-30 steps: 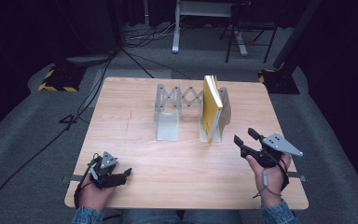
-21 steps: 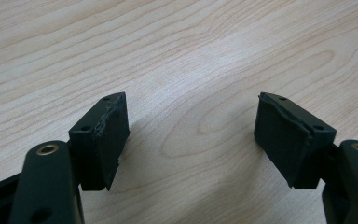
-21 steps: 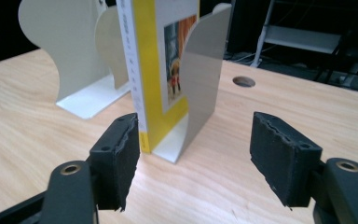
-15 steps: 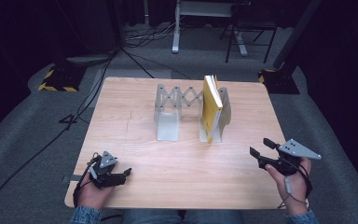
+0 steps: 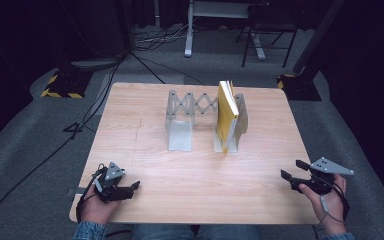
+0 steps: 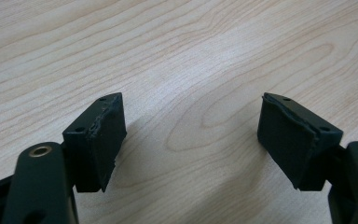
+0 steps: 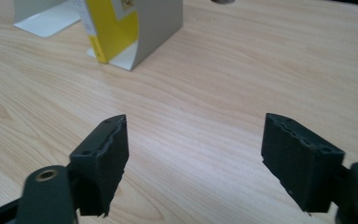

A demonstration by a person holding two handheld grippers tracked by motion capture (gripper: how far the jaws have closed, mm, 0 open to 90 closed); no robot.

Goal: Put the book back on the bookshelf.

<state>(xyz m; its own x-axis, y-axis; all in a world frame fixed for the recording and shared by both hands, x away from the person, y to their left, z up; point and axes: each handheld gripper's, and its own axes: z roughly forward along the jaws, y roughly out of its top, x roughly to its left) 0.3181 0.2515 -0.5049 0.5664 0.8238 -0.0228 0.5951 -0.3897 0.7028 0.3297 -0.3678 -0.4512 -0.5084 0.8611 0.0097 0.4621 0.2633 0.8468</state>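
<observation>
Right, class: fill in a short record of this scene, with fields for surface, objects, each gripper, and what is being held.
surface: wooden table
objects: yellow book standing upright against the right end of a grey expanding bookend rack
left gripper: open, near the table's front left corner
right gripper: open, near the front right edge
held: nothing in either gripper

Light: bright on the table [image 5: 145,145], dark room beyond, towards 12 o'clock.
Shadows: soft, small.
Blur: high view slightly fuzzy.
</observation>
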